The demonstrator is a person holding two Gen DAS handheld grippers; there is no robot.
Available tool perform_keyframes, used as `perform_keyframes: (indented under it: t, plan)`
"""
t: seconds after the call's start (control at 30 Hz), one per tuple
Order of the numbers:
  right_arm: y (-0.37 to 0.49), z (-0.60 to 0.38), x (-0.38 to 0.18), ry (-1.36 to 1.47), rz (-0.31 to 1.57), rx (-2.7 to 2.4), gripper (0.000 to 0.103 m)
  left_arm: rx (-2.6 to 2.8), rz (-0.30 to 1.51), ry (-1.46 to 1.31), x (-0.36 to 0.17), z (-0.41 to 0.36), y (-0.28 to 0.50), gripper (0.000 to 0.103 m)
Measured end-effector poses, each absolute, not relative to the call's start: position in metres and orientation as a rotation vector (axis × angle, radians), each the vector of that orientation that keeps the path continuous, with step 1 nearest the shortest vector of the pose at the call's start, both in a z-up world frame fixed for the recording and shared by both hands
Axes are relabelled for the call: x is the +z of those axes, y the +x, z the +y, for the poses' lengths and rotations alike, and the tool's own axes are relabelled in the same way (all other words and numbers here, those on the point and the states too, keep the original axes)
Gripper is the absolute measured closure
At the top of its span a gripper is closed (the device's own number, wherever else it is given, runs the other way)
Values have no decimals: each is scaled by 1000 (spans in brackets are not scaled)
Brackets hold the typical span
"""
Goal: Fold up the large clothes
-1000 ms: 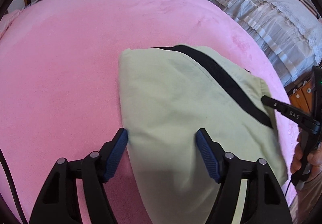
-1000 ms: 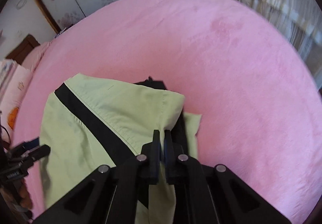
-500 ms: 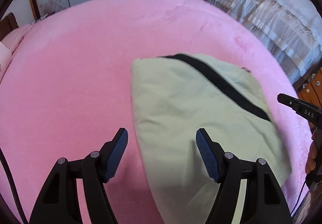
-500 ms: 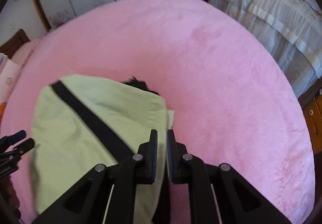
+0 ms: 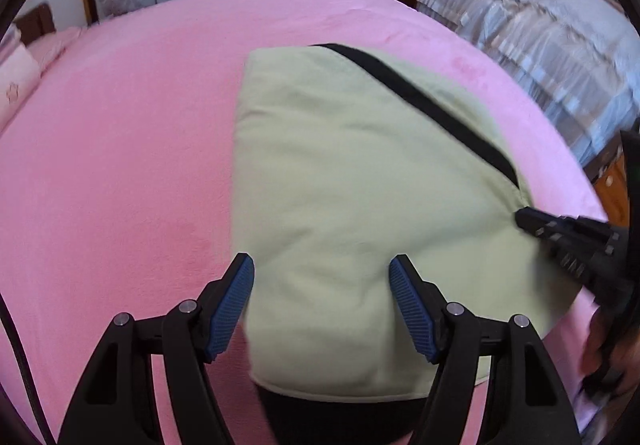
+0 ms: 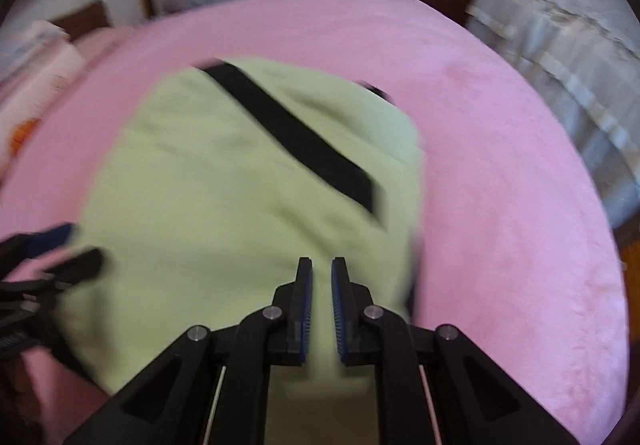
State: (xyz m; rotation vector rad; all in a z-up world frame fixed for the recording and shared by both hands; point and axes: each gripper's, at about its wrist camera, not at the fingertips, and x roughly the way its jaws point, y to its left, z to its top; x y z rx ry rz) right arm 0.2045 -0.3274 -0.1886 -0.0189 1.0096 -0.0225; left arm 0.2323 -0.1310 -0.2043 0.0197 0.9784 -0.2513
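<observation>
At the left, the left claw (image 5: 322,281) hangs spread above the near left part of the folded pale green garment (image 5: 360,213); its jaws have just been opening, and no cloth is pinched between the blue pads (image 5: 230,309), which stand clear of the fabric. The garment lies as a thick folded bundle on the pink bed (image 5: 120,165), towards its near right side, with a black stripe (image 5: 420,101) running slantwise across the top layer and a black part showing at the near edge.

Further right, the right claw (image 6: 321,273) is nearly pressed together, a thin slit between its pads and nothing in it, poised over the bundle's near right part.

With neither claw holding cloth, the bulky fold could spring open or slump sideways, judging by how puffed the layers look. A careless pass of either claw might drag the top layer askew.

No containers are in view.
</observation>
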Motion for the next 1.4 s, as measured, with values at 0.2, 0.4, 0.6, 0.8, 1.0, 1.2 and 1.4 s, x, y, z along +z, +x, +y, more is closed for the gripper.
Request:
perform_keyframes:
  t: [0.2,0.4,0.6,0.8,1.0,1.2,1.4]
  plan:
    - [178,-341,-168,-58,993,-77,91,-254,1027,-44,-203,-117,234,20]
    - [142,-342,-135,110,970,-8,81,-254,994,-37,-170,-111,208,20]
    - [120,-327,-111,124,948,23,64,-279,995,-55,-134,-114,177,20]
    - [98,-315,-90,154,993,53,57,-266,987,-41,-100,-119,146,16]
    - [73,-310,-52,140,920,65,48,-241,901,-29,-59,-117,120,15]
    - [58,-315,-12,136,768,111,48,-312,816,-13,-31,-109,106,15]
    - [77,-323,-28,95,808,142,46,-380,840,8,-41,-106,115,15]
